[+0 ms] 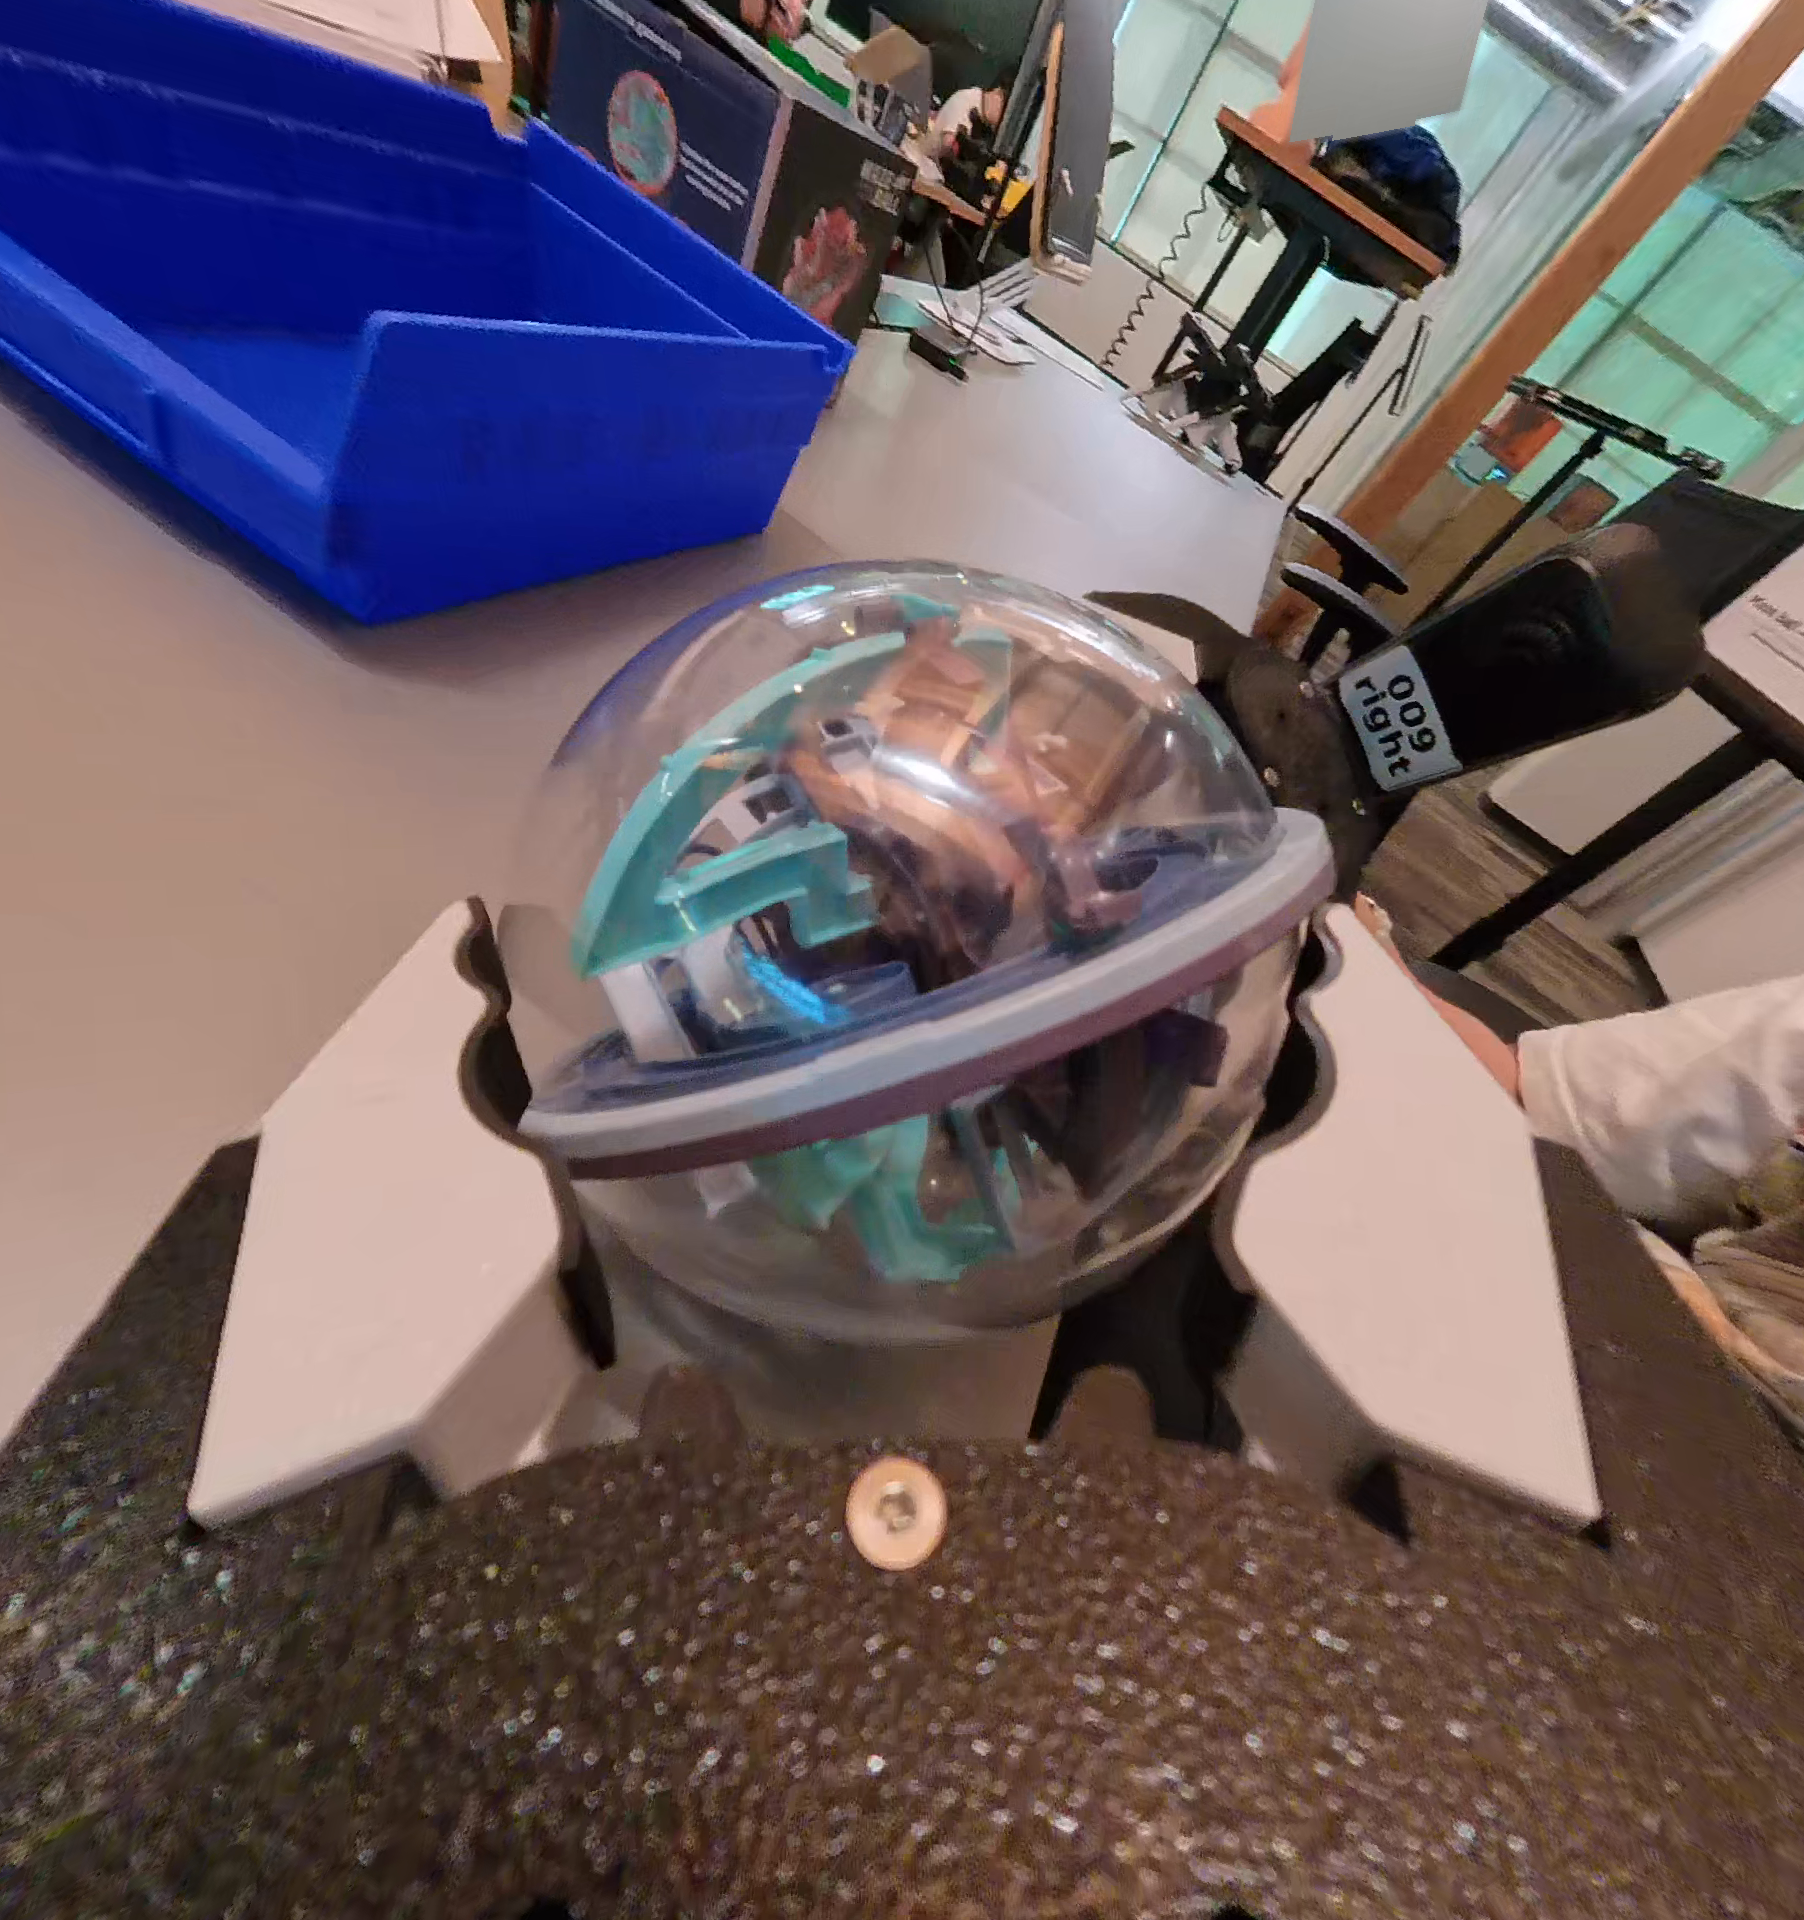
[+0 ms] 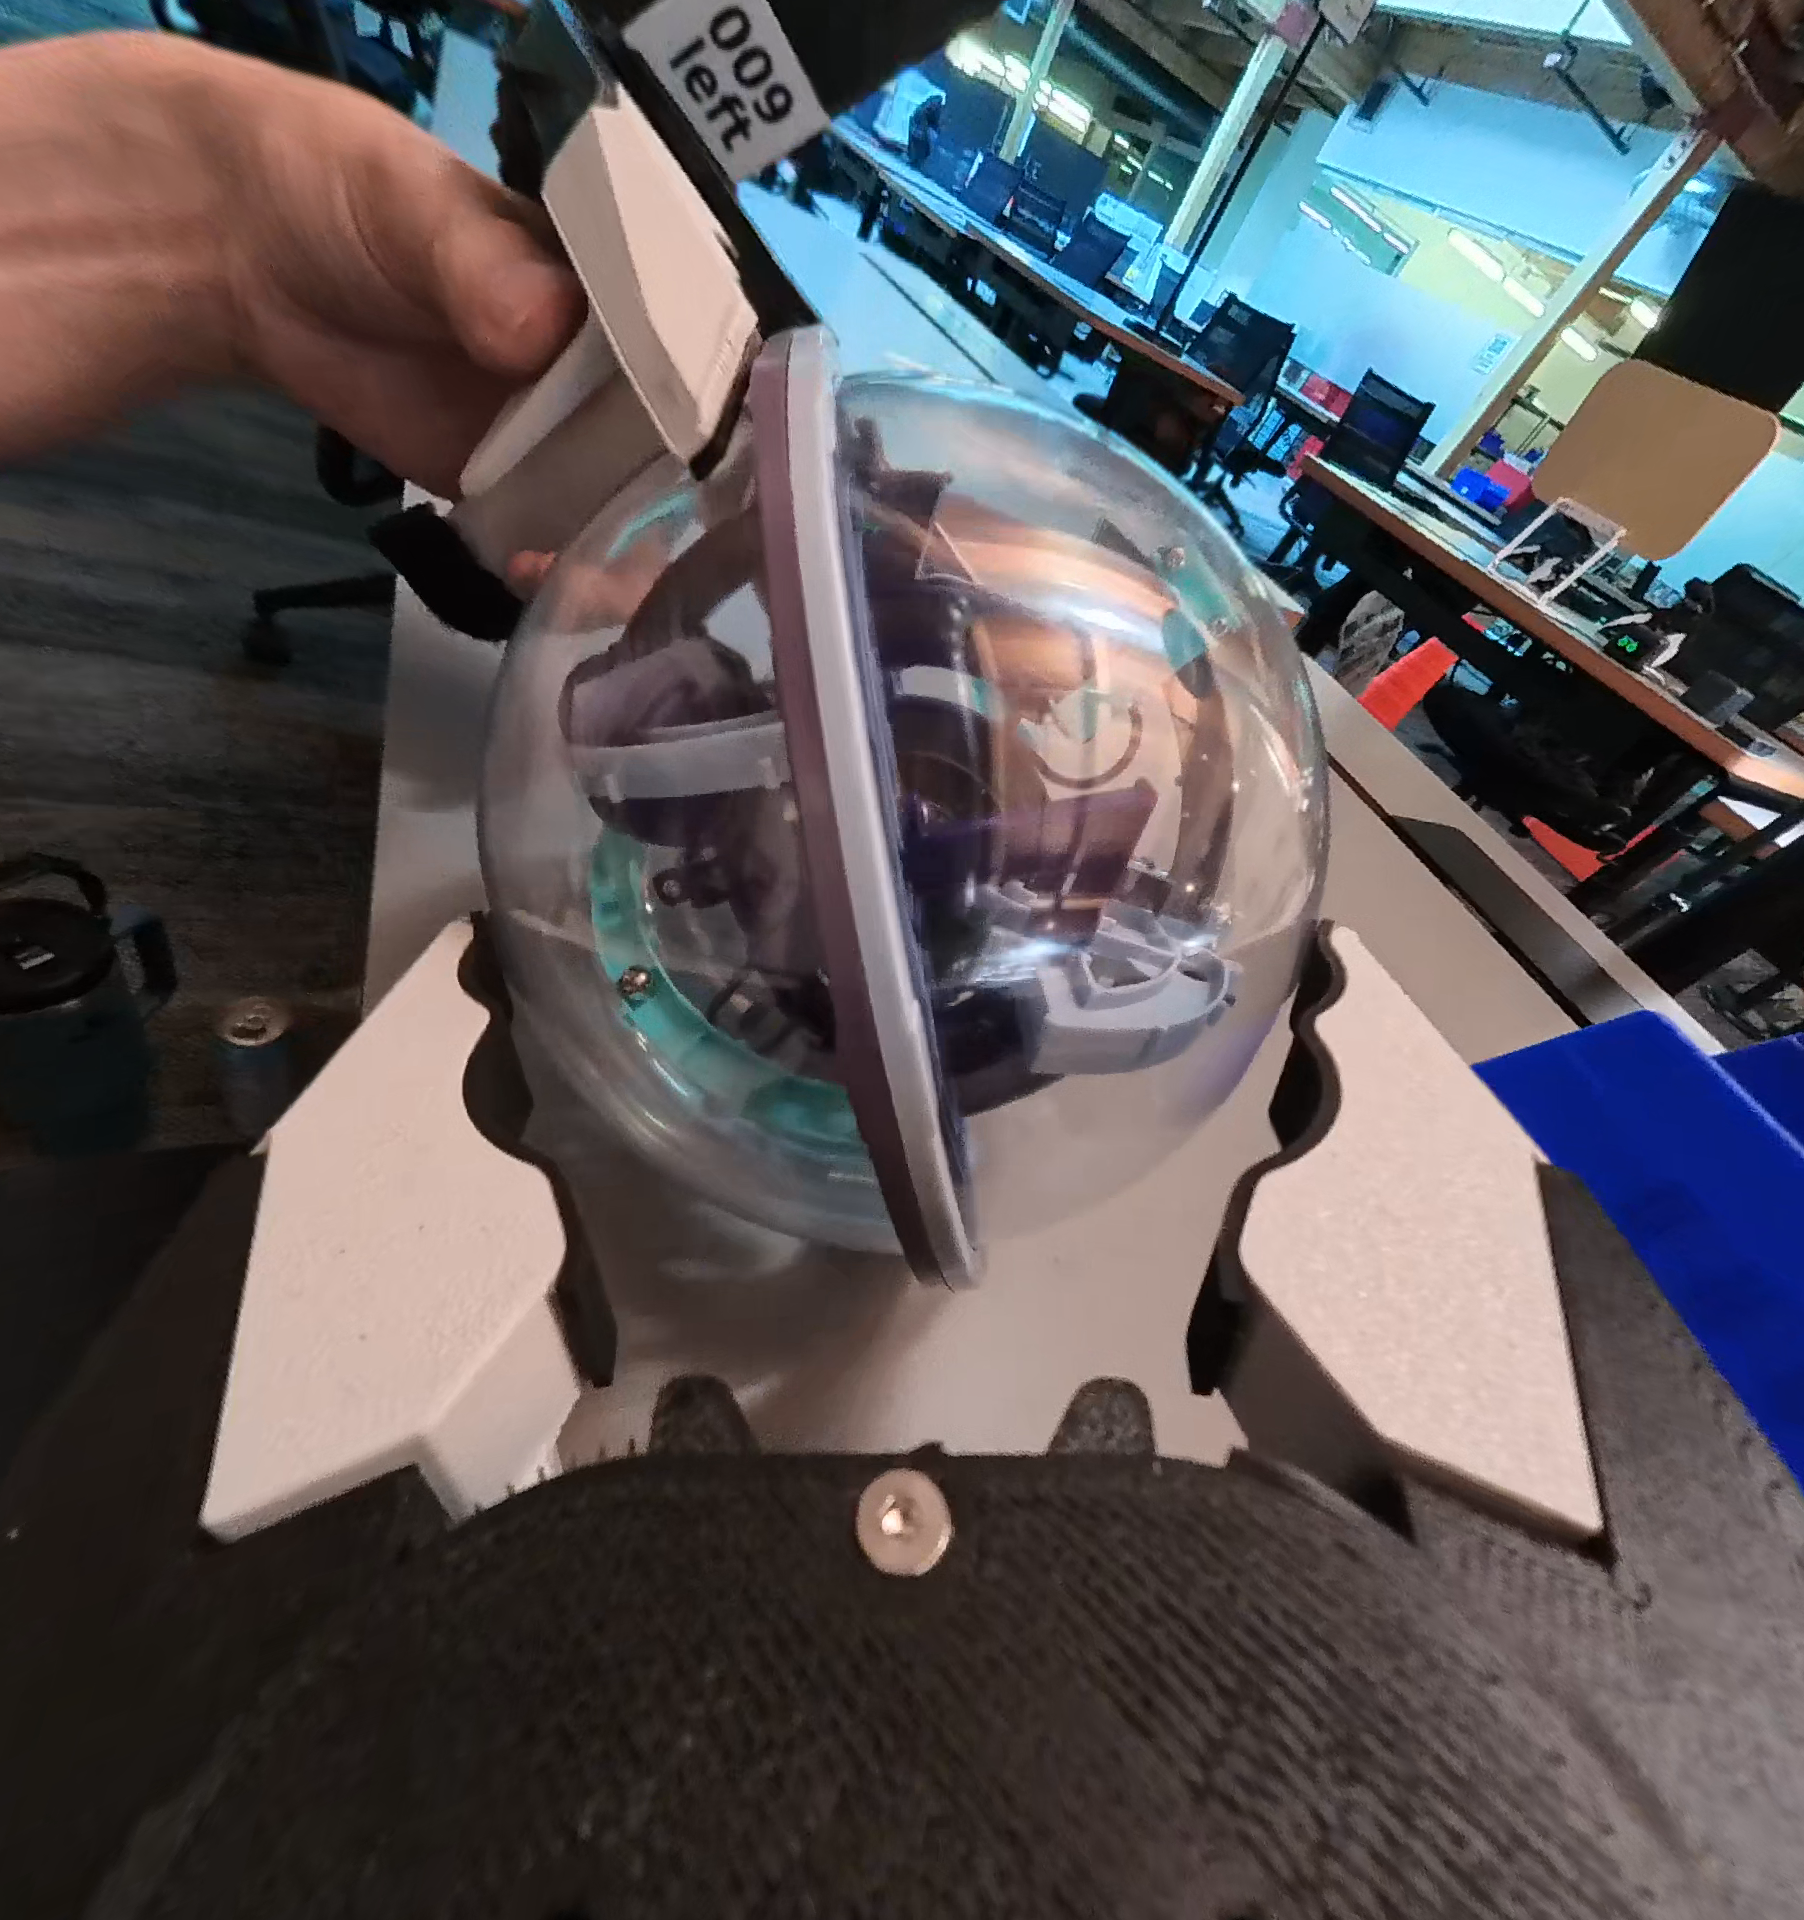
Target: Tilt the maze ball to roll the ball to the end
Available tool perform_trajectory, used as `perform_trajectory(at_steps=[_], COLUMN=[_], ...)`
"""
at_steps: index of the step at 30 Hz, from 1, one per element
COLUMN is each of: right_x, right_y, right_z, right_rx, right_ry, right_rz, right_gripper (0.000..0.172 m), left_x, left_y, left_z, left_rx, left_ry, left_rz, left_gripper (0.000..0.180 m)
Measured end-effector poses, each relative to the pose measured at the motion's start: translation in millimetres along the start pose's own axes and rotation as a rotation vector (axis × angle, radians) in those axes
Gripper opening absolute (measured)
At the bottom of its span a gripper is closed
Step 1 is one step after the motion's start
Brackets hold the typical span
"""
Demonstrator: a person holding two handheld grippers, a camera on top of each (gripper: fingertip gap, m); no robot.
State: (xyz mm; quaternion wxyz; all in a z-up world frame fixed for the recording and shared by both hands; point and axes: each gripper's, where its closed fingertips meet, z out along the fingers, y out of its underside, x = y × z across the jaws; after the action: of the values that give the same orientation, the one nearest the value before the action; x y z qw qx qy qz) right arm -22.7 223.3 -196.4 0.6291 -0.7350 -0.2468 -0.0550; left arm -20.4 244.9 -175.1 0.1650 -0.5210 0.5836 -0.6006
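The left tool [image 1: 898, 1039] grasps the clear maze ball [image 1: 908, 935], pads pressed on both sides, above the grey worktop [image 1: 150, 779]; the right tool [image 2: 898, 1039] clasps it likewise, seam ring [image 2: 846, 779] near upright; a small metal ball [image 2: 636, 979] sits on the teal track [image 2: 669, 1049].

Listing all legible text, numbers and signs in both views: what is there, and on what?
White sticker on the right gripper: legible, wording not copied.
White sticker on the left gripper: likewise.
Dark boxes behind the blue bin: print blurred.
White sheet, right edge: cut off, blurred.
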Motion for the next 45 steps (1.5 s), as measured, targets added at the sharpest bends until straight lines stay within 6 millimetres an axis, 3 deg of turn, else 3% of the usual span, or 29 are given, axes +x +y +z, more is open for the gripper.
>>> perform_trajectory(at_steps=[6,18,22,26,32,37,45], right_x=[2,-9,-7,2,-8,-4,4], right_y=[16,-3,-15,-20,-8,4,12], right_z=[-2,-7,-12,-14,-4,5,4], right_rx=[-0.12,-0.136,-0.064,-0.012,0.021,-0.046,-0.115], right_ry=[0.045,-0.024,-0.005,0.014,-0.089,-0.016,0.044], right_rz=[-0.134,0.136,0.011,-0.089,-0.087,-0.163,-0.059], right_gripper=[0.148,0.142,0.141,0.154,0.151,0.157,0.157], left_x=[0,2,3,4,5,2,1], left_y=[-3,-4,-3,-1,1,0,1], left_z=[5,-1,1,1,2,2,13], left_rx=[0.023,0.033,0.023,0.01,-0.006,0.025,0.044], left_ry=[0.03,0.117,0.129,0.127,0.117,0.108,0.066], left_rz=[-0.041,-0.244,-0.243,-0.233,-0.196,-0.18,-0.025], left_gripper=[0.142,0.142,0.142,0.141,0.141,0.142,0.156])
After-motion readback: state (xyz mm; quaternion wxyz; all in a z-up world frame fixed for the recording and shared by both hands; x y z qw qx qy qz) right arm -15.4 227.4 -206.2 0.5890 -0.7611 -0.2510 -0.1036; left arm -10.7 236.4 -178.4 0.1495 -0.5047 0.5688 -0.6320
